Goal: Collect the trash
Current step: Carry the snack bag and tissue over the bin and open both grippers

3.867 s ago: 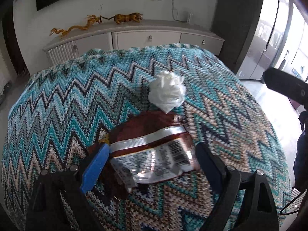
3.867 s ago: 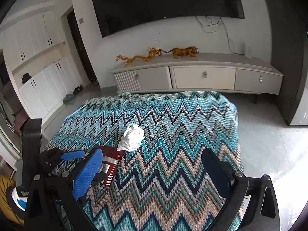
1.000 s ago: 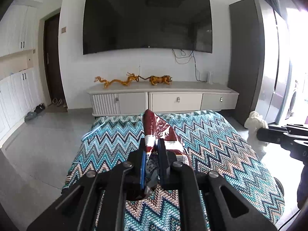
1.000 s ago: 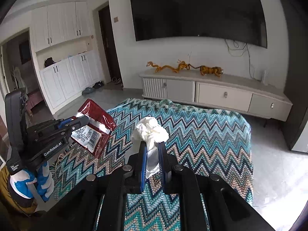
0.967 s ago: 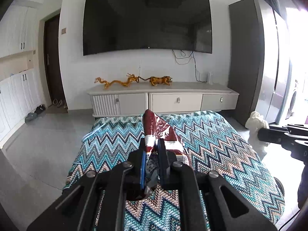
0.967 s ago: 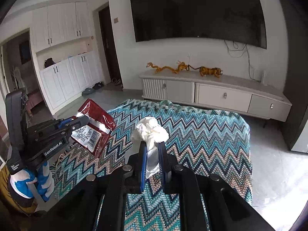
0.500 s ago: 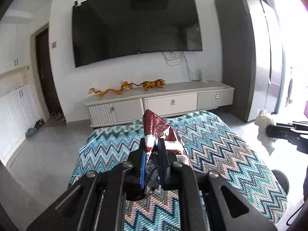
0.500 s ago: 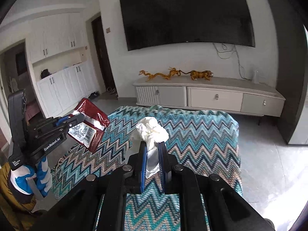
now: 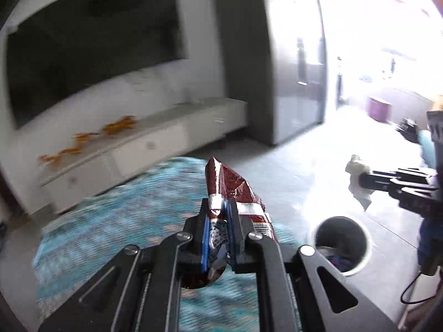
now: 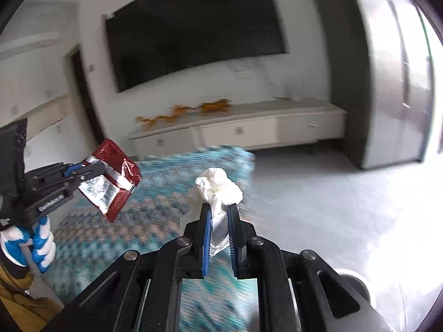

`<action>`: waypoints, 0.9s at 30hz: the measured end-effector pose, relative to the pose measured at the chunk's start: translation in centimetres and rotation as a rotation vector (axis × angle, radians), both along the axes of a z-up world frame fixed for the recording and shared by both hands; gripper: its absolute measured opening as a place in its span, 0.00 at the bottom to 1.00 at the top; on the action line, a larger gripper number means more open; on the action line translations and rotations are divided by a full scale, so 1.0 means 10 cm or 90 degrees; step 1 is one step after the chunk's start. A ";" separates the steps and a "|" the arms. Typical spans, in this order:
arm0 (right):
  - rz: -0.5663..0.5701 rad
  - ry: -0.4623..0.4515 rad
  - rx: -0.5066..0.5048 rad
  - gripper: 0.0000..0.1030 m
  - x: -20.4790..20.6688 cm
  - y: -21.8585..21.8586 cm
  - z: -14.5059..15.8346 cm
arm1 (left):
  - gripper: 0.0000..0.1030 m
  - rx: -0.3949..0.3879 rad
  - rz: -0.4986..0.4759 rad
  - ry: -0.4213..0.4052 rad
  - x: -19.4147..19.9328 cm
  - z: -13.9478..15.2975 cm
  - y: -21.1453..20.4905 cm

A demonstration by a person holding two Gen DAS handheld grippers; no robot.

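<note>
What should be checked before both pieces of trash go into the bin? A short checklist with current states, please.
1. Left gripper shut on the red snack wrapper: ok.
2. Right gripper shut on the white crumpled tissue: ok.
3. Round trash bin in view on the floor, mouth open: ok.
4. Wrapper over the bin mouth: not ok, it is off to the left of the bin.
5. Tissue over the bin mouth: cannot tell; it appears above the bin, pictures blurred.
6. Room left in the bin: cannot tell.
</note>
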State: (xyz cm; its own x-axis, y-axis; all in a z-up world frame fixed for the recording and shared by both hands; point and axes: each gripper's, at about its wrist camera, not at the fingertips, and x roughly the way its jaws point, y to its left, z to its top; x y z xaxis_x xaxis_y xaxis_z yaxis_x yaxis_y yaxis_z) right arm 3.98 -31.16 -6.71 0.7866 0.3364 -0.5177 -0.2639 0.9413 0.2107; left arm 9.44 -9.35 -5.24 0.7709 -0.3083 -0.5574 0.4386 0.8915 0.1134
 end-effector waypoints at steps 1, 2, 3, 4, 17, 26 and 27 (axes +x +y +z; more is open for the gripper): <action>-0.029 0.009 0.000 0.11 -0.04 -0.18 -0.06 | 0.10 -0.002 -0.025 0.015 0.05 -0.04 -0.19; -0.058 0.019 -0.004 0.11 -0.08 -0.36 -0.12 | 0.10 -0.004 -0.044 0.029 0.09 -0.06 -0.34; -0.083 0.028 -0.009 0.11 -0.11 -0.51 -0.19 | 0.10 -0.006 -0.066 0.049 0.13 -0.11 -0.52; -0.101 0.037 -0.013 0.11 -0.13 -0.62 -0.25 | 0.10 -0.007 -0.085 0.069 0.17 -0.15 -0.70; -0.236 0.211 0.025 0.11 -0.07 -1.57 -1.44 | 0.13 0.050 -0.193 0.248 0.39 -1.16 -2.48; -0.278 0.281 0.060 0.15 0.00 -1.85 -1.92 | 0.40 0.037 -0.186 0.308 0.57 -1.58 -2.69; -0.281 0.285 0.065 0.16 -0.01 -1.87 -1.95 | 0.44 0.038 -0.182 0.310 0.60 -1.60 -2.67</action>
State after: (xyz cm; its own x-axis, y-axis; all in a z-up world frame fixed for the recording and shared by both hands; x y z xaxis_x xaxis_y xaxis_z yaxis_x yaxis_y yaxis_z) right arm 3.84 -49.88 -26.23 0.5769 0.0944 -0.8113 0.2791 0.9107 0.3045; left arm 15.41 -36.09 -21.22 0.3112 -0.4242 -0.8504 0.6763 0.7275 -0.1154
